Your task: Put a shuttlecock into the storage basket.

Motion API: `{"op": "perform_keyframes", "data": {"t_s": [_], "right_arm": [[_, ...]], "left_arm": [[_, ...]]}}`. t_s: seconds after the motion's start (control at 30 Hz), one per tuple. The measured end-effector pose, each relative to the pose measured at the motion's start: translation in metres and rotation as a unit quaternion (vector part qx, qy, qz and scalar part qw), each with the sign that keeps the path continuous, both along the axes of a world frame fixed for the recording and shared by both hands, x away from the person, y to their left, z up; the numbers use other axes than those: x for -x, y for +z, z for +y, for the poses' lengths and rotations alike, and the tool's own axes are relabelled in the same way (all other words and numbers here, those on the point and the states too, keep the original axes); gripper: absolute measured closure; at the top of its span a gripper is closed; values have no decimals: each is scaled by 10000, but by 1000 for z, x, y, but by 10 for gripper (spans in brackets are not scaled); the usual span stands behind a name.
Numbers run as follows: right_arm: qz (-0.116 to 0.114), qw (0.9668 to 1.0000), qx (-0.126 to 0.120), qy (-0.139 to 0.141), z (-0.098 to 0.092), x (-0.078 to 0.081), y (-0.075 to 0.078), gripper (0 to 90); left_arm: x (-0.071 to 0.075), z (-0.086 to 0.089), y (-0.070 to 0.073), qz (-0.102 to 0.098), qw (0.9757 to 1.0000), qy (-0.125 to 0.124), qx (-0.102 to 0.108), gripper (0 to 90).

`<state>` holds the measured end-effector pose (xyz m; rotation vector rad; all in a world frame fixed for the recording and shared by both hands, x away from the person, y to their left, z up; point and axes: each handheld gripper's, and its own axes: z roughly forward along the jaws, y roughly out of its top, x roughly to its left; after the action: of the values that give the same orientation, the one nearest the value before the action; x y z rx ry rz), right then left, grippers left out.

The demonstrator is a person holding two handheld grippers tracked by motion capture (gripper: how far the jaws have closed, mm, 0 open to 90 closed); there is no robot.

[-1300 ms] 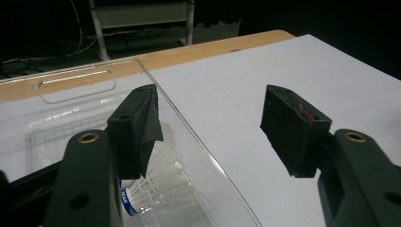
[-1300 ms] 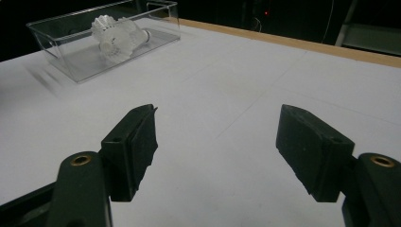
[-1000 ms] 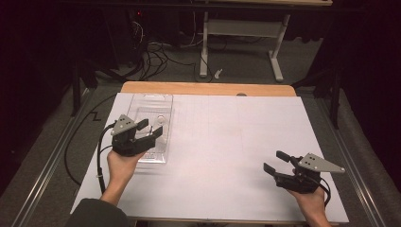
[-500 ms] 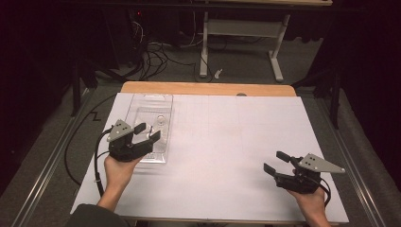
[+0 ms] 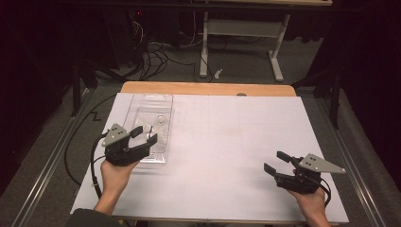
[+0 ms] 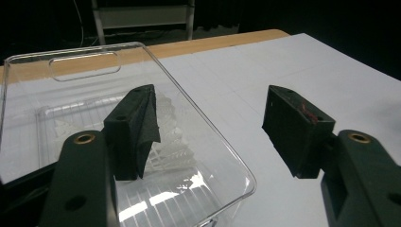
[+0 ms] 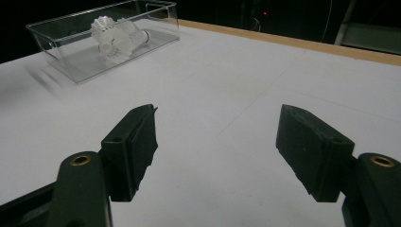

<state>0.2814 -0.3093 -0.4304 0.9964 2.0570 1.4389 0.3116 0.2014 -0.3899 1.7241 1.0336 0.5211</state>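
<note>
Two black two-jaw grippers: left gripper, right gripper. Grey three-cornered plate on top of each. Blocky black pads, brass-ringed screw holes, red scuff on one pad. Black cable trailing. Dark sleeve at left forearm.

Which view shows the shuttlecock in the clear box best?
The right gripper view: the shuttlecock lies in plain sight through the side of the box. In the left gripper view a jaw covers part of its feathers. In the high view it is a faint white shape.
</note>
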Motion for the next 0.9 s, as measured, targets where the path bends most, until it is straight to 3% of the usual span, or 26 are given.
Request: {"op": "perform_keyframes", "data": {"t_s": [0.9], "right_arm": [[25,10000,-46,-19,-1,0,-1,300]], "left_arm": [[13,9,-4,-27,10000,48,58,366]]}}
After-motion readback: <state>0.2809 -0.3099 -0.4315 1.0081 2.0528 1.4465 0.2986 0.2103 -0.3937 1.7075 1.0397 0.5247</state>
